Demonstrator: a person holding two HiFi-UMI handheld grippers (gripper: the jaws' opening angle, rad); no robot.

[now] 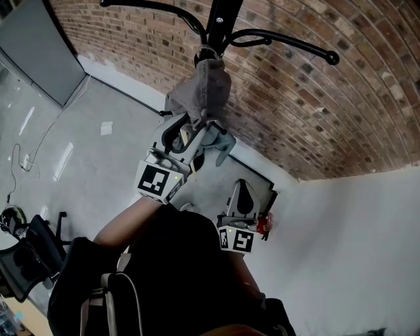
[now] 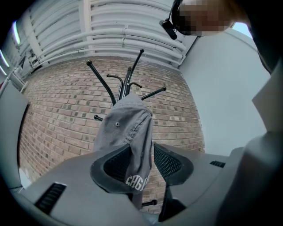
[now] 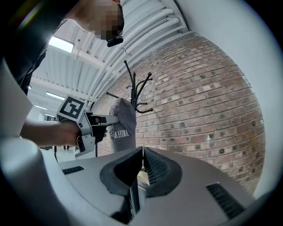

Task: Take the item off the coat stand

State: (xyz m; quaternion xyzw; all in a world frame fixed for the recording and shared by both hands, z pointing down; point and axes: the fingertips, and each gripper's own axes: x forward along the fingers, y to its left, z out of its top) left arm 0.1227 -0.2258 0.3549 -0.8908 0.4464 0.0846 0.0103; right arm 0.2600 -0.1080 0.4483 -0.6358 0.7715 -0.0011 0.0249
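The room is bright and evenly lit. In the right gripper view a ceiling lamp at the upper left is burnt white by glare. In the head view the pale floor at the left carries soft streaks of reflected light. Both gripper views bend strongly at the edges, with black corners, and the brick wall curves like a dome. The cap is in sharp focus.

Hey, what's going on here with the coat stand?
A person holds a gripper in each hand. The left gripper is up at the grey cap hanging on the black coat stand, jaws open with the cap between them. The right gripper sits lower, shut and empty.
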